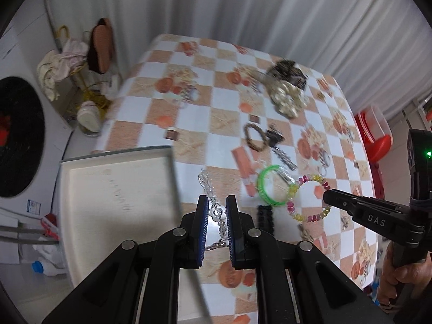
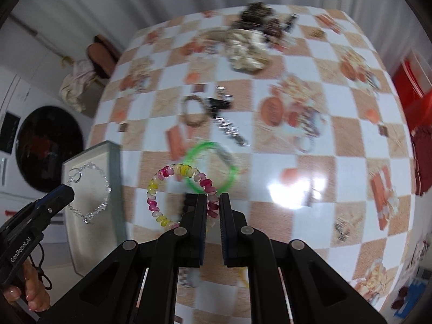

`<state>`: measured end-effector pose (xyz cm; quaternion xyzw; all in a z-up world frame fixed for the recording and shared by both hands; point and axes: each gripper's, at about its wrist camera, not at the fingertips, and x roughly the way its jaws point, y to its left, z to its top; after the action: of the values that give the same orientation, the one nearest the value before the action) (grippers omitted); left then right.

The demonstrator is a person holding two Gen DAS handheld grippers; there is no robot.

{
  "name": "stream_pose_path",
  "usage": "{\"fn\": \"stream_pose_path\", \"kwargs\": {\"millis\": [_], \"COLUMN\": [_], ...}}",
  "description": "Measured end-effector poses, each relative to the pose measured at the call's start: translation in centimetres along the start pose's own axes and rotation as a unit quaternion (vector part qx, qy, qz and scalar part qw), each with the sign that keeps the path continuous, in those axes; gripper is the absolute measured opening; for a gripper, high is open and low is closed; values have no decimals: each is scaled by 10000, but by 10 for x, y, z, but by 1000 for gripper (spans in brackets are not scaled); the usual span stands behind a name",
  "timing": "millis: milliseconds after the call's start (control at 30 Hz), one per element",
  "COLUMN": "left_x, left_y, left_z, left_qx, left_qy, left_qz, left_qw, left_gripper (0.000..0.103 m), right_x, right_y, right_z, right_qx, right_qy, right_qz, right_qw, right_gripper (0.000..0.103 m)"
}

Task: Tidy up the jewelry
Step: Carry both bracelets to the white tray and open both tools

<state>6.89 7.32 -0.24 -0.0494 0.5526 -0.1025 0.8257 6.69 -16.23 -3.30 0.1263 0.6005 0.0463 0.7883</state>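
Note:
My left gripper is shut on a clear crystal bead bracelet, which dangles from the pads beside the white tray. In the right wrist view the left gripper holds that clear bracelet above the tray. My right gripper is shut on a pink and yellow bead bracelet, lifted off the checked tablecloth. The left wrist view shows the right gripper with the pink and yellow bracelet hanging from it. A green bangle lies on the table just beyond both.
A brown beaded bracelet, a dark clip and a silver chain lie mid-table. A heap of gold and dark jewelry sits at the far side. A black piece lies near my fingers. Red containers stand past the right edge.

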Motion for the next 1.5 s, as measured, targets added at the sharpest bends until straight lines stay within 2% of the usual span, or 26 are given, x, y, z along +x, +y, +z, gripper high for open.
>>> {"fn": "stream_pose_path", "kwargs": {"millis": [333,633,900,1033,1233,1500], "left_x": [0,24,64,76,90,94], "left_y": [77,124,158,163,159,151], "left_z": [-12,-17,-35,-45,-53,-54], "left_qx": [-582,-950,-1273,-1331,-1183,-938], "left_qy": [-166,-320,-102,26,176,284], "left_qz": [448,519,743,906,1251,1575], "left_qw": [9972,9936,9890,9870,9849,9826], "left_gripper": [18,18,18,18,18,19], "right_x": [28,75,123,142,160,163], "right_y": [111,181,201,204,203,208], "right_z": [15,22,23,22,21,24], "right_qx": [-995,-1450,-1544,-1623,-1679,-1809], "right_qy": [82,276,432,532,649,641], "right_qz": [500,710,678,597,397,324], "right_qw": [9937,9865,9847,9835,9829,9809], "right_gripper": [10,10,10,10,10,12]}}
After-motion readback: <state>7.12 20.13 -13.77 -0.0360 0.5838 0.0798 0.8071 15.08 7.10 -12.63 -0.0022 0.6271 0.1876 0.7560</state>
